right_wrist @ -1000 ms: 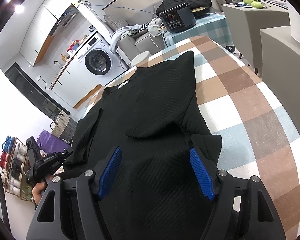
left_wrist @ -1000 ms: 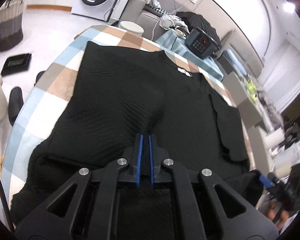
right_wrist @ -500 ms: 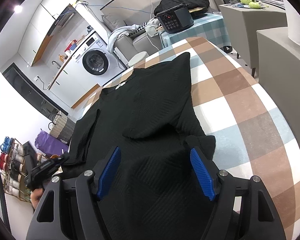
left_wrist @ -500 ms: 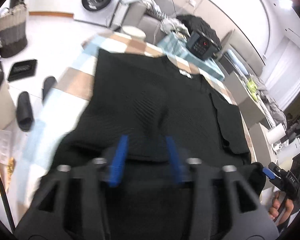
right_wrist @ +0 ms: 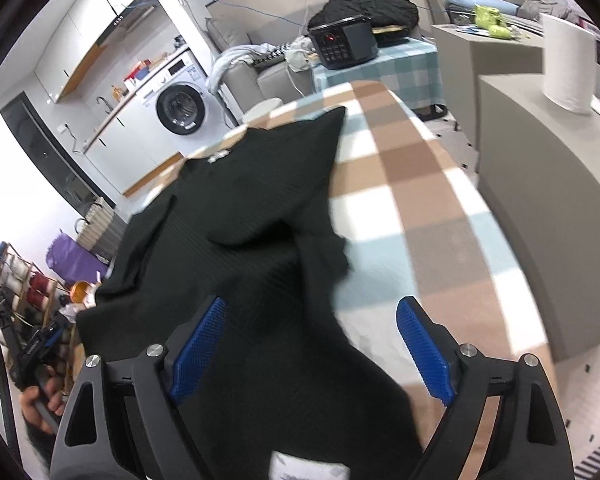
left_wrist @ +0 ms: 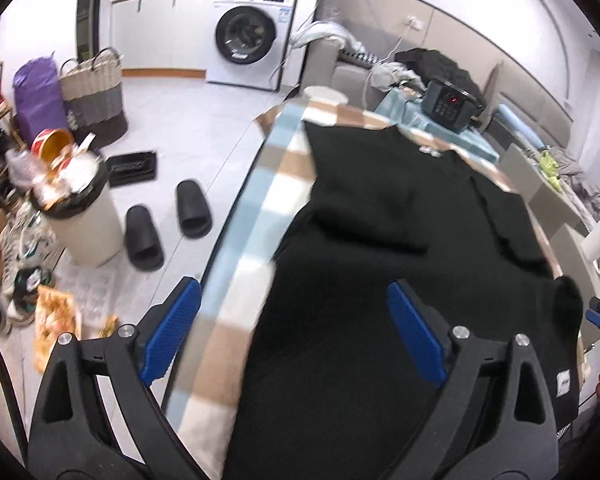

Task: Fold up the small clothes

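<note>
A black knit top lies spread on the checked tablecloth, both sleeves folded in over the body. It also shows in the right wrist view on the cloth. My left gripper is open and empty, above the top's near left edge. My right gripper is open and empty, above the top's near right edge. The left gripper also shows at the lower left of the right wrist view.
A black cooker stands on a side table beyond the far end. Grey cabinets with a paper roll stand to the right. Slippers, a full bin and a basket stand on the floor to the left.
My left gripper has let go of the top, opened wide and shifted left over the table's edge. My right gripper stayed open and shifted right.
</note>
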A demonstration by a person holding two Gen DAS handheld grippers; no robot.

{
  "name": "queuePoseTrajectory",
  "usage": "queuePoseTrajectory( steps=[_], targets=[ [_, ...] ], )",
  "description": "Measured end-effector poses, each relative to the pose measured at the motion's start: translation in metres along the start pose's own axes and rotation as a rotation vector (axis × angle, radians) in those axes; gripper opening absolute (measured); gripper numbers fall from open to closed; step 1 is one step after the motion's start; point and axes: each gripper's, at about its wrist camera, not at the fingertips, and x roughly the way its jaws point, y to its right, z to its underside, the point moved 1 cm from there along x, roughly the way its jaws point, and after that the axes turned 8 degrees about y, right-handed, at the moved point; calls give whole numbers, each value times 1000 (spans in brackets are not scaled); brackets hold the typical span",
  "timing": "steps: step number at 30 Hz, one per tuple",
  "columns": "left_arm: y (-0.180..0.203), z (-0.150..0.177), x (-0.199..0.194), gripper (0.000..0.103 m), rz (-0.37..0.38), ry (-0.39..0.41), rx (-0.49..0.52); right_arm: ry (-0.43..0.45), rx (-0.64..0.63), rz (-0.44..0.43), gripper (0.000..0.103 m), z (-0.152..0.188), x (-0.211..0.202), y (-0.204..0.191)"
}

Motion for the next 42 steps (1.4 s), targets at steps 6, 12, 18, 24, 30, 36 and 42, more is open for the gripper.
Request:
queuePoseTrajectory(
  steps=[6,12,18,24,30,36,42],
  targets=[
    [-19,33,-6,93,-10,-57,-24,-59,-44,-2,89,31,-5,20],
    [-15,57,-1,88,-10,-108,0,-94,-63,-29,79,50,0,31],
    [-2,69,11,72,-3,-153,26,-84,-112,-64,54,56,2,27],
    [10,71,15,30,-21,-159,90,-59,-210,-70,11,59,5,7],
    [7,62,14,5,5,-139,57,52,-226,-72,5,51,-11,-2],
    [4,31,-10,5,78,-24,-15,161,-138,-129,5,29,-38,-1],
    [11,-19,-20,5,139,97,-43,255,-31,-175,5,-4,-43,-7]
  ],
)
